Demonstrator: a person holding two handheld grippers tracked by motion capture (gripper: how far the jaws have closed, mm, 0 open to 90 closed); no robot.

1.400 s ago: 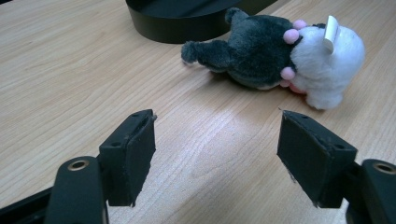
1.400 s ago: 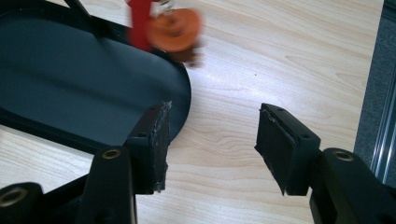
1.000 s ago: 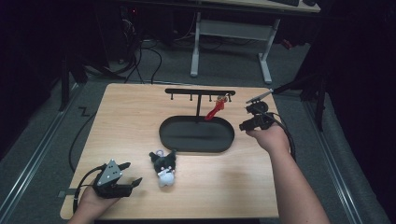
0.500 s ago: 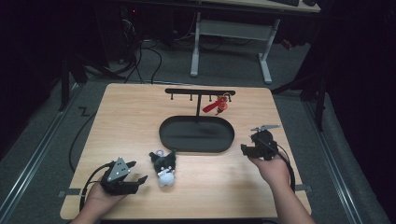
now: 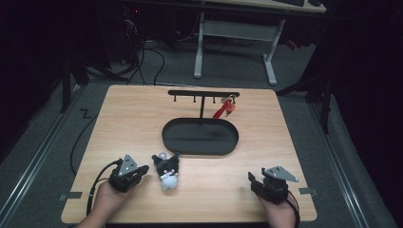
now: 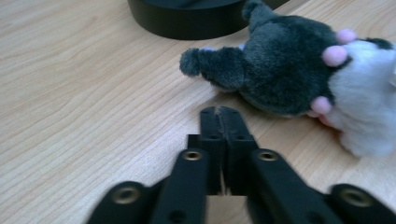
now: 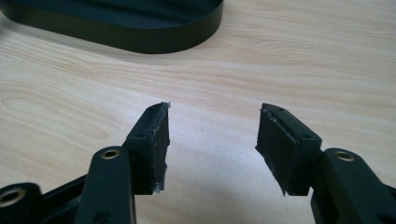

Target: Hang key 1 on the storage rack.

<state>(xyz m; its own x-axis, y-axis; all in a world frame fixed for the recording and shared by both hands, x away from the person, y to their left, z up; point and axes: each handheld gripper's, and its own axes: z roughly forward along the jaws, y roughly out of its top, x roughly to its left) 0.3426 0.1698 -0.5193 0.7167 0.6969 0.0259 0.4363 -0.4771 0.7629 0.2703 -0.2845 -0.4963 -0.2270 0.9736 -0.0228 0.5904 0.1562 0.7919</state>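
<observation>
A small black-and-white plush toy [image 5: 166, 172] with pink spots lies on the wooden table [image 5: 133, 123], near the front left of a black oval tray [image 5: 200, 136]. My left gripper [image 5: 138, 174] rests just left of the plush toy [image 6: 299, 74], shut with nothing between its jaws; its tips [image 6: 218, 113] almost touch the toy's dark side. My right gripper [image 5: 253, 180] sits near the table's front right edge, open and empty [image 7: 212, 135], pointing toward the tray [image 7: 140, 28]. A red keychain [image 5: 224, 109] hangs from the right end of a black hook rack [image 5: 203, 94] behind the tray.
The rack's post rises from the tray's back edge. A cable [image 5: 78, 142] trails off the table's left side from my left gripper. Bare wood lies between the two grippers and around the tray. Desk legs [image 5: 233, 42] stand on the floor beyond the table.
My right gripper has pulled back from the rack to the table's front right, leaving the red keychain hanging. My left gripper has edged right, closer to the plush toy.
</observation>
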